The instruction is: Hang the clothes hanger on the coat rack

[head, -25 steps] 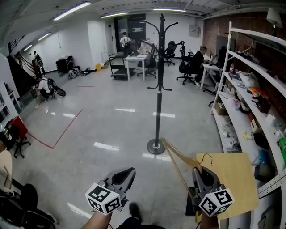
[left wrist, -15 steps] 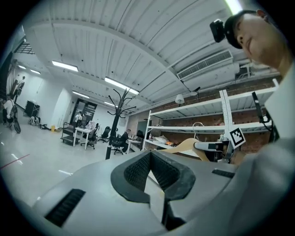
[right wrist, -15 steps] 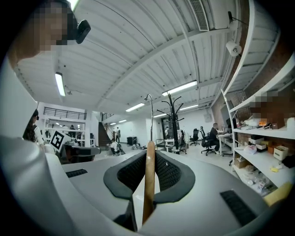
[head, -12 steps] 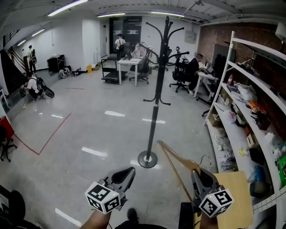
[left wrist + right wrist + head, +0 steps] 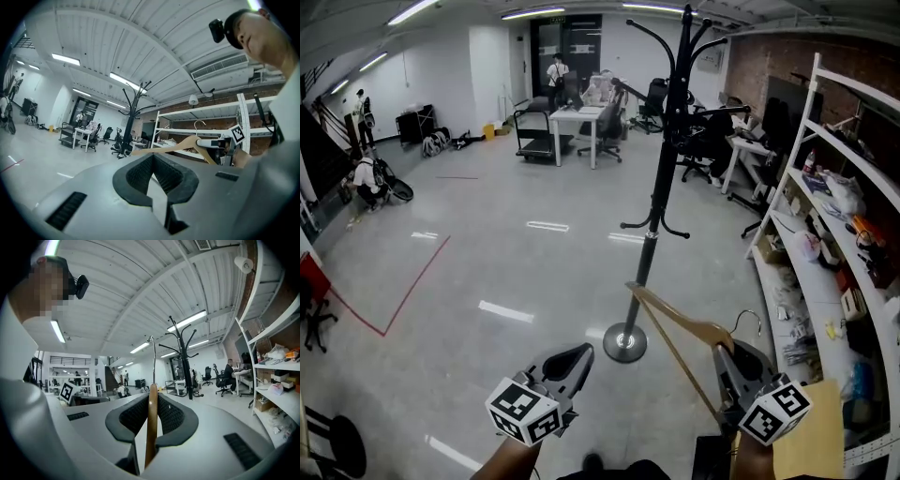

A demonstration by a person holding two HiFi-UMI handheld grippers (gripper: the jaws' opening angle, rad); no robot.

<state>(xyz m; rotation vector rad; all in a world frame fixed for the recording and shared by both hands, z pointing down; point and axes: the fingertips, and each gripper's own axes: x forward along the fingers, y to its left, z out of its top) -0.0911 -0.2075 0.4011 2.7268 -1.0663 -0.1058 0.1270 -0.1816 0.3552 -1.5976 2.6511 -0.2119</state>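
The left gripper (image 5: 570,362) has its fingers (image 5: 140,176) clenched on nothing, their dark ribbed pads meeting at the tips. The right gripper (image 5: 734,358) grasps the clothes hanger (image 5: 675,322) by its neck. In the right gripper view the pale wood stands edge-on between the pads and the thin wire hook rises straight above them.

The hanger is smooth, light wood, a shallow triangle with a slim lower bar. It juts up and to the left from the right gripper, well clear of the floor.

Over the last second the coat rack (image 5: 660,202) has grown larger and drawn nearer in the head view, and its round base now sits just beyond the hanger's far tip. The person appears to have walked up to it, so the approach is nearly done and the hook probably needs lifting toward an arm next.

The rack is a slender black pole with curved prongs in two tiers, on a flat disc foot. It stands on glossy grey floor (image 5: 487,244) that mirrors the ceiling lights. White shelving (image 5: 825,141) runs along the right, and a desk (image 5: 579,117) with office chairs lies far behind.
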